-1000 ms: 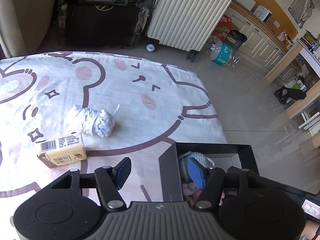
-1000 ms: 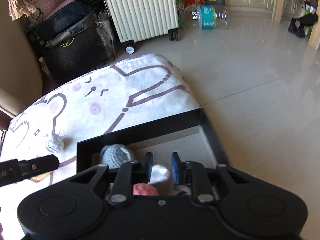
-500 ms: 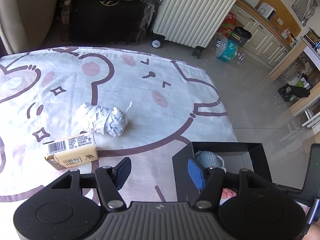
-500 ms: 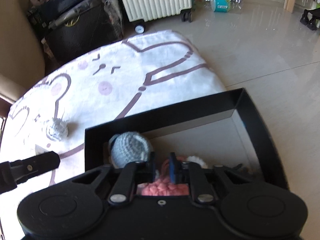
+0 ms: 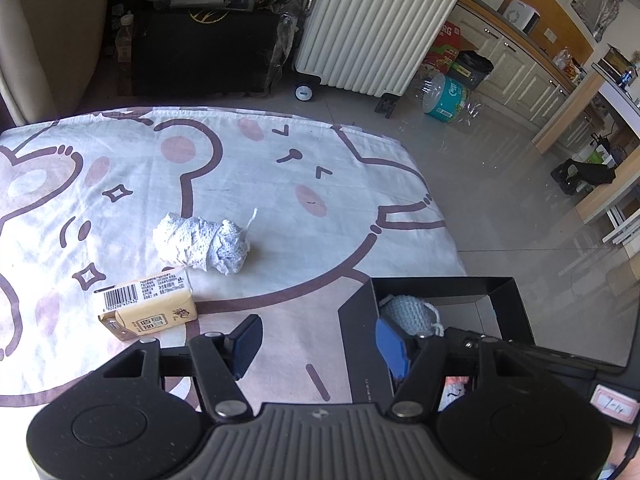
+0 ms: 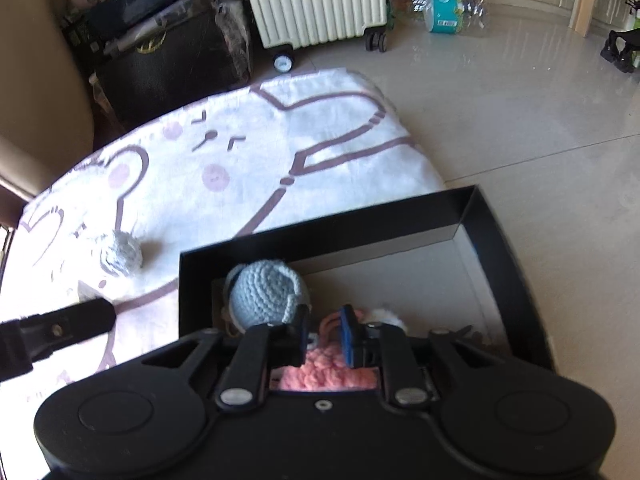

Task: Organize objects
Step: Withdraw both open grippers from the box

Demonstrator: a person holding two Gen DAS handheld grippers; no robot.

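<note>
Lace bundle (image 5: 202, 242) on the sheet (image 5: 280, 184) is judged light and soft, best pinched across its middle. Left gripper (image 5: 316, 342) is held spread and empty; right gripper (image 6: 323, 334) is opening over pink yarn (image 6: 328, 376) in the black box (image 6: 400, 220), contact apparently absent.

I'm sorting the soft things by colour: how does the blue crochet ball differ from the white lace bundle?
The blue crochet ball is round and light blue; the white lace bundle is a longish, rumpled white roll. The ball sits inside the black box, the bundle lies out on the cartoon-print sheet. Both are soft yarn or thread work.
</note>
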